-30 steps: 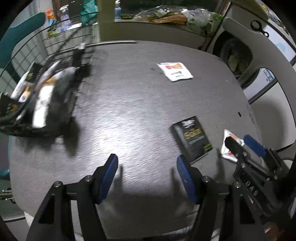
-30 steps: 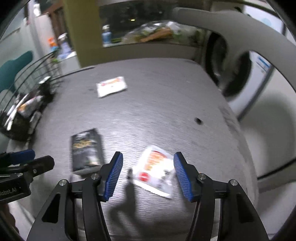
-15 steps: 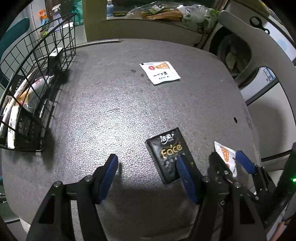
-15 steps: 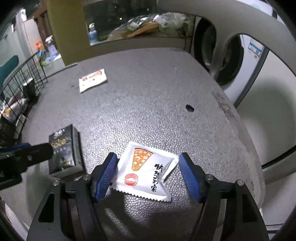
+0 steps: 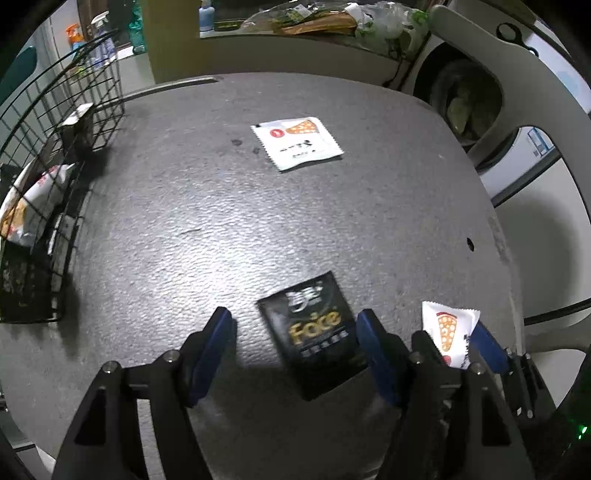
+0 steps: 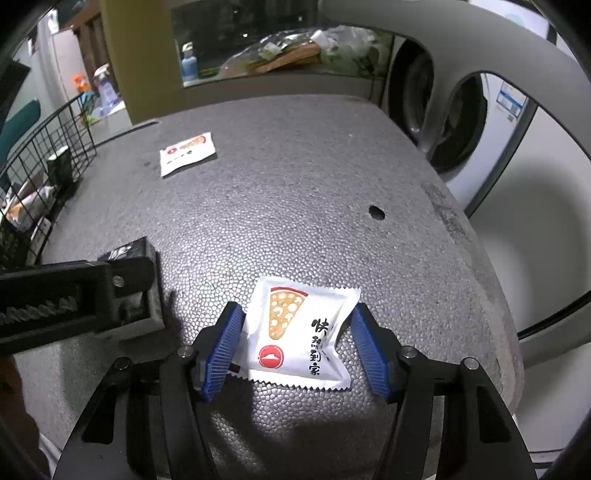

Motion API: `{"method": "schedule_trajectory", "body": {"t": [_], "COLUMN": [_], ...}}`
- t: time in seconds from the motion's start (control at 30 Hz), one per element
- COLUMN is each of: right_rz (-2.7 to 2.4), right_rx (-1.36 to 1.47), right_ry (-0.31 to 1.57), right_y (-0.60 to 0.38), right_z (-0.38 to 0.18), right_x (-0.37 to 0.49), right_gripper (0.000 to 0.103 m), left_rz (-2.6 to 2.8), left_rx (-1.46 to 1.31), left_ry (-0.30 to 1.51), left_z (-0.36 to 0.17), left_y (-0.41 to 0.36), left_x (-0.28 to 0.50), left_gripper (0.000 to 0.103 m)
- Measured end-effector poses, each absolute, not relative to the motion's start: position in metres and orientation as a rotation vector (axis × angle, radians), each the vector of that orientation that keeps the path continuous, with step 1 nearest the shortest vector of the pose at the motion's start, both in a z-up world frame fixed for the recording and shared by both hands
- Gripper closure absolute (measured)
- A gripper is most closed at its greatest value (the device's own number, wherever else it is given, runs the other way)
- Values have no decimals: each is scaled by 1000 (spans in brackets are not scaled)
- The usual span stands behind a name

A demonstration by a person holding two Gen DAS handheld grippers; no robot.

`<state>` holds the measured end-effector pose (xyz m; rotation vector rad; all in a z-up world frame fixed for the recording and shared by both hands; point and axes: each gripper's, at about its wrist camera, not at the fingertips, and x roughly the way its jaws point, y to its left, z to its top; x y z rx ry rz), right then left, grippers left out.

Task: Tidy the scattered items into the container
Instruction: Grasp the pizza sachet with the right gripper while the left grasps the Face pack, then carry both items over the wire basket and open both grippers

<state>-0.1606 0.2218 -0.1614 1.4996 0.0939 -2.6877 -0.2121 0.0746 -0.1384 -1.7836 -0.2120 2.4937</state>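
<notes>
A black "Face" packet [image 5: 314, 332] lies flat on the grey table between the open fingers of my left gripper [image 5: 295, 343]; it also shows in the right wrist view [image 6: 144, 266]. A white pizza sachet [image 6: 299, 332] lies between the open fingers of my right gripper [image 6: 295, 350], the pads close to its sides; it also shows in the left wrist view [image 5: 448, 332]. A second white pizza sachet [image 5: 297, 142] lies at the far side of the table, also in the right wrist view [image 6: 186, 153]. A black wire basket [image 5: 55, 177] at the left holds several packets.
The round grey table [image 6: 314, 184] has a small hole [image 6: 376, 213] near its right edge. A washing machine [image 6: 461, 122] stands beyond the right edge. A cluttered counter [image 5: 314, 22] runs along the back.
Both grippers moved forward and down. The black packet now lies between my left fingers and the white sachet between my right fingers. The right fingers have narrowed slightly around the sachet.
</notes>
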Motion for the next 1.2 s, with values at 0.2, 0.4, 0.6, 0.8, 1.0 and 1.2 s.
{"method": "schedule_trajectory", "body": {"t": [0.2, 0.4, 0.6, 0.8, 1.0, 1.2], "right_rz": [-2685, -2670, -2641, -2653, -2558, -2324], "right_rx": [1489, 1479, 1450, 1330, 1118, 987], "right_ry": [86, 58, 37, 37, -8, 35], "right_y": [224, 225, 219, 203, 153, 54], "right_z": [-160, -158, -152, -116, -41, -4], "right_x": [-159, -159, -154, -145, -152, -161], "right_gripper": [57, 67, 68, 69, 68, 68], "left_rz": [2486, 2492, 2527, 2567, 2697, 2883], "left_rx": [-1799, -1783, -1747, -1654, -1475, -1493], "left_ry": [-151, -156, -146, -155, -225, -321], "left_z": [-146, -142, -128, -88, -11, 18], "left_y": [83, 71, 61, 44, 0, -98], "left_x": [-210, -205, -199, -191, -181, -180], "left_gripper": [31, 51, 51, 51, 51, 51]}}
